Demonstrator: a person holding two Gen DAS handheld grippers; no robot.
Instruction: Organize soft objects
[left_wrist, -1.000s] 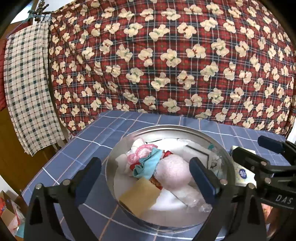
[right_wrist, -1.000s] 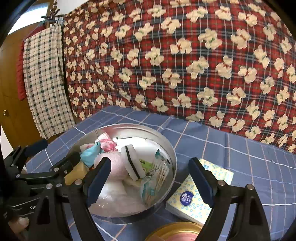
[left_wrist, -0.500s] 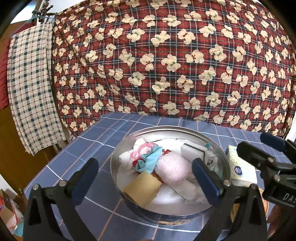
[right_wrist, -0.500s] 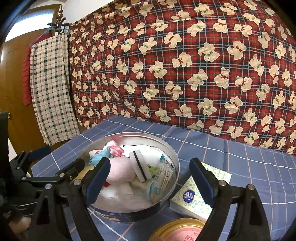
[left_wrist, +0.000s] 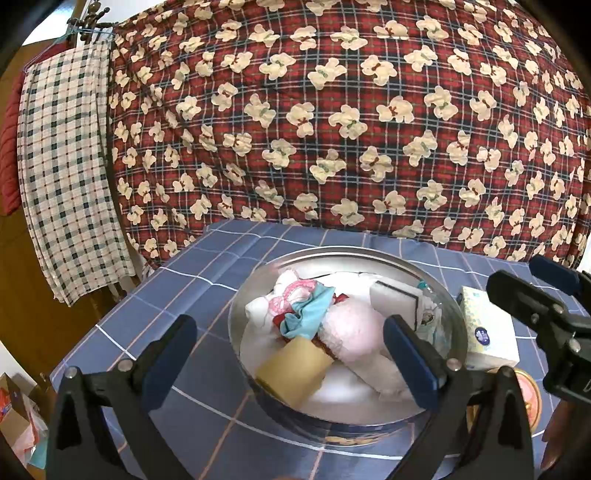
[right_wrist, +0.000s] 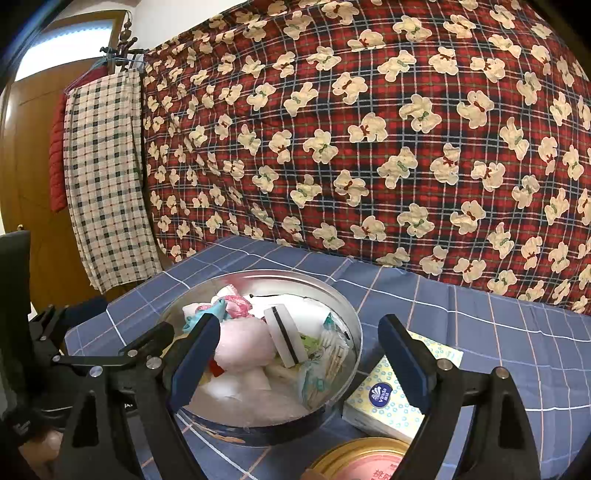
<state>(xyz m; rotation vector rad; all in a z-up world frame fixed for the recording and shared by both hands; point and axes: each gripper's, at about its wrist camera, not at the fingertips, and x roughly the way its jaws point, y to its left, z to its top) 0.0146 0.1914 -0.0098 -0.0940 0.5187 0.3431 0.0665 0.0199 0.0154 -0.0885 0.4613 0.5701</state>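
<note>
The left claw (left_wrist: 288, 360) is spread wide and empty, hovering above the near rim of a round metal tin (left_wrist: 452, 317). The right claw (right_wrist: 299, 363) is likewise spread, nothing between its pads, poised over the tin's right side. Inside the tin lie the soft things: a tan sponge (left_wrist: 291, 371) at the near edge, a pink fluffy ball (left_wrist: 352, 332) in the middle, a teal and pink scrunchie bundle (left_wrist: 304, 314) behind it, and a white sponge with a black stripe (right_wrist: 284, 339) tilted to the right. A tissue pack (right_wrist: 391, 397) lies just beside the tin on the blue checked tabletop (right_wrist: 480, 332), with a gold tin lid (right_wrist: 364, 459) near it.
</note>
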